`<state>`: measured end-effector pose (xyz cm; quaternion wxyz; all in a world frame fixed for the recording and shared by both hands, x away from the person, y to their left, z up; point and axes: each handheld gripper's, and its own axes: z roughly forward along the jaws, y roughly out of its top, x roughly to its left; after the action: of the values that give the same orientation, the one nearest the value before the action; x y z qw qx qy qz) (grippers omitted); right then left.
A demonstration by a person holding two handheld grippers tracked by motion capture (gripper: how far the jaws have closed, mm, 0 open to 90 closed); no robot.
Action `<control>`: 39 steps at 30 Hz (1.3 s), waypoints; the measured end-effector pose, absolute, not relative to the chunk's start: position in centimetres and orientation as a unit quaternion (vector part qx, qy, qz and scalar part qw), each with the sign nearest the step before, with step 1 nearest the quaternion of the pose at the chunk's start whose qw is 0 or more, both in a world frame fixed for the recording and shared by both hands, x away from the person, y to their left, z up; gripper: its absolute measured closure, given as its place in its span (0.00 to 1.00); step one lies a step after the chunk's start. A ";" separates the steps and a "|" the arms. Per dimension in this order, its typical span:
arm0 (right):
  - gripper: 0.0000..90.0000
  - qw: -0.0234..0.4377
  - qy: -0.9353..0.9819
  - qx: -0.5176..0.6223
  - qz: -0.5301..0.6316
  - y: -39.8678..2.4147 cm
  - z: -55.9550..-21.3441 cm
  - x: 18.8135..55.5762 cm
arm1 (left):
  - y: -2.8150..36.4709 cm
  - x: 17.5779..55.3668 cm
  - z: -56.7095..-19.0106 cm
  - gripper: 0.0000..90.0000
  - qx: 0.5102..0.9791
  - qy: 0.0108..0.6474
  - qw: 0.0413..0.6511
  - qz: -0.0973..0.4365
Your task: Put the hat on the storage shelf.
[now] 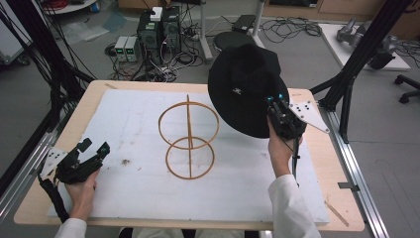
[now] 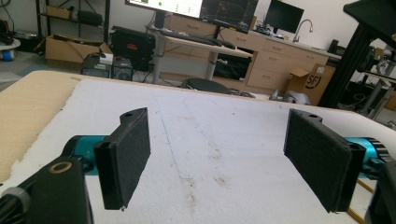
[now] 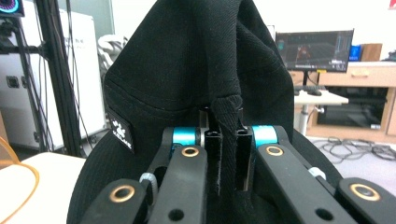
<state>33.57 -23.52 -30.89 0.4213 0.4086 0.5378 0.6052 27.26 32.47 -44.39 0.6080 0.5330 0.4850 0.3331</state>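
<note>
A black bucket hat (image 1: 245,89) hangs in the air over the table's right side, held by its brim in my right gripper (image 1: 277,111). The right gripper view has that gripper (image 3: 229,161) shut on a fold of the hat (image 3: 196,70), whose small white label faces left. A wooden stand (image 1: 188,138) made of two hoops on a thin upright rod rests mid-table, just left of the hat. My left gripper (image 1: 94,148) lies low at the table's left edge, open. Its pads (image 2: 128,156) stand wide apart over bare white foam with nothing between them.
A white foam sheet (image 1: 133,124) covers the wooden table (image 1: 99,89). Black frame posts stand at the left and right sides. Computers and cables sit on the floor beyond the far edge. The stand's hoop edge (image 3: 18,186) shows at the lower left of the right gripper view.
</note>
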 end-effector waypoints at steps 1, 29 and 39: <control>0.98 0.424 0.536 0.406 0.607 -23.5 -30.6 33.5 | 32.5 27.2 -44.4 0.26 0.533 0.485 0.608 0.333; 0.98 0.393 0.506 0.358 0.679 -23.4 -27.2 31.0 | 32.5 27.3 -44.4 0.26 0.534 0.484 0.609 0.331; 0.98 0.376 0.496 0.324 0.712 -23.1 -25.9 29.4 | 32.5 27.3 -44.4 0.26 0.534 0.485 0.609 0.330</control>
<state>29.39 -23.11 -25.85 0.3757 0.3243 0.4964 0.7122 27.28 32.52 -44.41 0.6087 0.5342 0.4849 0.3301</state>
